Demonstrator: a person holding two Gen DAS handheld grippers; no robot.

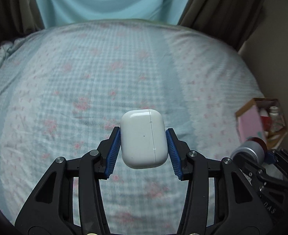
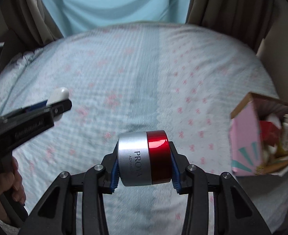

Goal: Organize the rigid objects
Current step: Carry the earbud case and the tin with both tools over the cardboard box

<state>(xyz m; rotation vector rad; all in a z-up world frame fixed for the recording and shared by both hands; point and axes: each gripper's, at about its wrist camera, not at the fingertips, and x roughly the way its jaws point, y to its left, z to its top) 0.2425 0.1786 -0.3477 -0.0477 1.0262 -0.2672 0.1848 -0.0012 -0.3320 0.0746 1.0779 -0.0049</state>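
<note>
Over the bed (image 1: pixel 85 78), in the left wrist view, the left claw (image 1: pixel 144 143) is clamped on a white earbud case (image 1: pixel 143 139), held clear of the bedding; an open box (image 1: pixel 261 121) of small items sits at right.

In the right wrist view, the right claw (image 2: pixel 144 160) grips a silver-and-red jar (image 2: pixel 145 158) marked "PRO…", its box (image 2: pixel 247 137) nearby at right.

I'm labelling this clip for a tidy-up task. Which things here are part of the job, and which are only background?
Part of the job:
- white earbud case, held in the left gripper
- silver and red jar, held in the right gripper
- pink cardboard box, already holding small items

Background:
- floral bedsheet
- curtains
</note>
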